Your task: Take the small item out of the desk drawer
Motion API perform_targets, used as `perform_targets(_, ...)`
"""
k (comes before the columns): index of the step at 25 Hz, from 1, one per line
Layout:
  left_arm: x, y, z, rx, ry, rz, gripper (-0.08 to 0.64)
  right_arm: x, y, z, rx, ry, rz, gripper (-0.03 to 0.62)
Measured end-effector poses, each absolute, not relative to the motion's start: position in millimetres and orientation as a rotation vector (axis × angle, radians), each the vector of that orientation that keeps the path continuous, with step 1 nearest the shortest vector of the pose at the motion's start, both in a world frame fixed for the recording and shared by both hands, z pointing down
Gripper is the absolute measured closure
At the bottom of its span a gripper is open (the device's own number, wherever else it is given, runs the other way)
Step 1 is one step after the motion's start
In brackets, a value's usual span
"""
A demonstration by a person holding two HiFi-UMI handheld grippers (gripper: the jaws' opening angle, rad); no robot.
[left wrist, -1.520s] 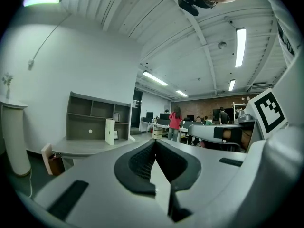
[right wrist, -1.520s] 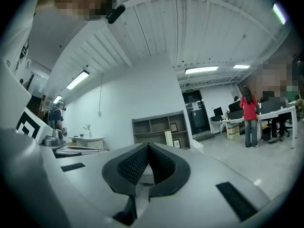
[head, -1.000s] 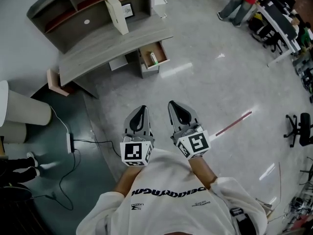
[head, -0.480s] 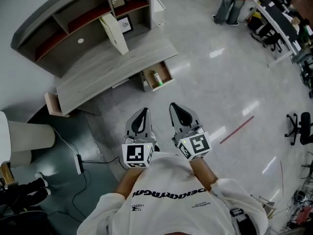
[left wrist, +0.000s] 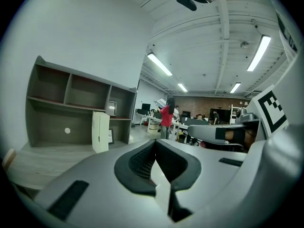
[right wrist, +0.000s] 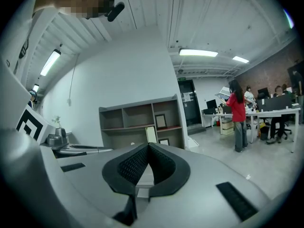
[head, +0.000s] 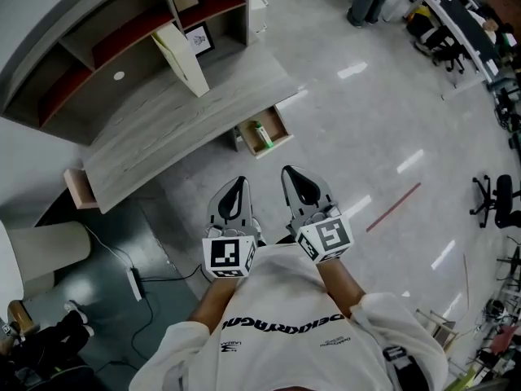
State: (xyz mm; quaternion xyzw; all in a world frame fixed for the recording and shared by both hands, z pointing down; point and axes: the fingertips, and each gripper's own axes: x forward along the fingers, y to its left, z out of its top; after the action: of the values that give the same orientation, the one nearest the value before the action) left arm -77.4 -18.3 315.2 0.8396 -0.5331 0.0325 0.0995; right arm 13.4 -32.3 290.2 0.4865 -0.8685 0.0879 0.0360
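Note:
The grey desk [head: 179,112] stands ahead at the upper left, with one drawer [head: 281,121] pulled open on its right side. Inside the drawer lies a small green and white item [head: 261,134]. My left gripper [head: 238,183] and right gripper [head: 291,172] are held side by side in front of my chest, above the floor and well short of the drawer. Both are shut with nothing between the jaws. In the left gripper view the left gripper [left wrist: 155,142] points toward the desk's shelf unit [left wrist: 71,103]. From the right gripper [right wrist: 148,145], the same shelves [right wrist: 142,122] show farther off.
A white carton [head: 183,55] and a picture frame [head: 198,37] stand on the desk under the shelf unit [head: 98,31]. A cable and power strip [head: 134,283] lie on the dark floor at left. A red strip [head: 393,207] lies on the floor right. A person in red [right wrist: 237,113] stands by far desks.
The desk and its open drawer have come closer and lower in the head view as I walked toward them. Both grippers stay shut and side by side.

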Motion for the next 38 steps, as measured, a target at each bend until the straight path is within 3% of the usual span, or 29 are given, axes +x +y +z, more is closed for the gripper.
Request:
perform_targets(14,-67.0,-84.8,390.9,2.329,-1.606,0.173,0.545,17.5,-114.7,371.0,1.348,-2.592,0.369,0.560)
perform_targets(38,-49.7,-135.1,569.3,2.135,-1.606,0.291,0.545,30.3,-199.1,604.5,1.231,-2.333,0.592,0.560)
